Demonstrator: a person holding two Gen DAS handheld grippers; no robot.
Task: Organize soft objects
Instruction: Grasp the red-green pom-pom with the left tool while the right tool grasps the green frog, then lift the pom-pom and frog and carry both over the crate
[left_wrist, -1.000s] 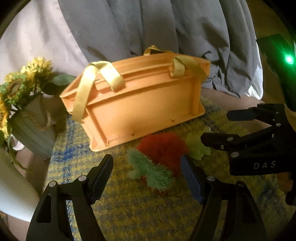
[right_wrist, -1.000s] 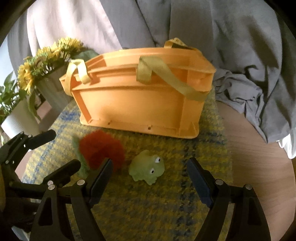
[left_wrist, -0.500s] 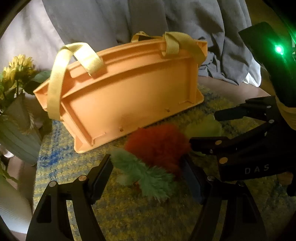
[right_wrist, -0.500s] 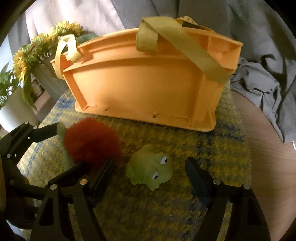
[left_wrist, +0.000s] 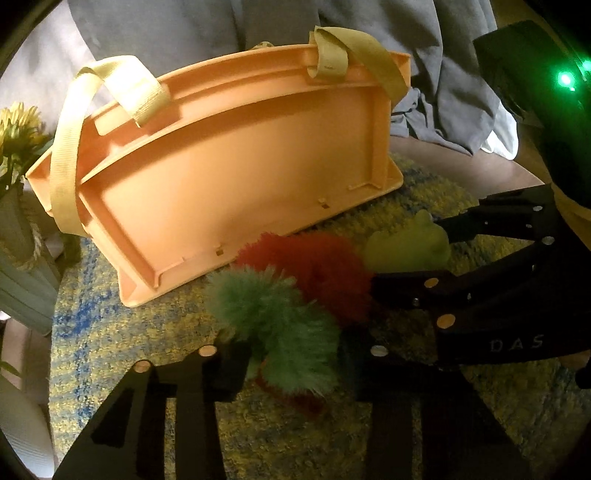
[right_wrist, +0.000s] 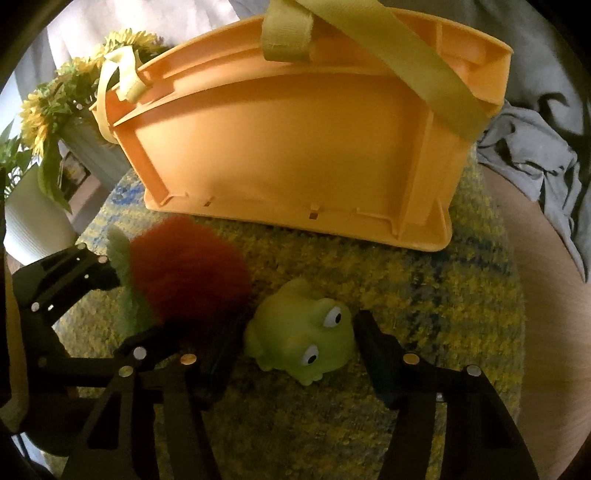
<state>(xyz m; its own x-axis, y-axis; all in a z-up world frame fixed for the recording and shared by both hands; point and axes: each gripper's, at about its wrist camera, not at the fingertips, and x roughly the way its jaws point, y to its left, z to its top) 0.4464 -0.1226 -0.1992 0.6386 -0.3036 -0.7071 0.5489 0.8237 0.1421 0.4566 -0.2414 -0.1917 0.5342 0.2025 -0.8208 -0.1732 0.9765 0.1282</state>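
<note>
A fluffy red toy (left_wrist: 314, 269) with green leaves (left_wrist: 284, 328) lies on the yellow-blue mat (left_wrist: 110, 343) in front of an orange basket (left_wrist: 229, 170). My left gripper (left_wrist: 291, 365) has closed in around the green leaves and touches them on both sides. A green frog toy (right_wrist: 303, 336) sits to its right; it also shows in the left wrist view (left_wrist: 410, 243). My right gripper (right_wrist: 291, 347) straddles the frog, jaws close to its sides, the right one touching near its eye.
The orange basket (right_wrist: 303, 147) with yellow straps (right_wrist: 391, 48) stands behind the toys. A sunflower vase (right_wrist: 74, 122) is at the back left. Grey cloth (right_wrist: 535, 147) is piled at the back right, over a wooden table edge (right_wrist: 535, 295).
Both grippers moved forward toward the toys and narrowed. The left one came in around the green leaves of the red toy; the right one came in around the frog.
</note>
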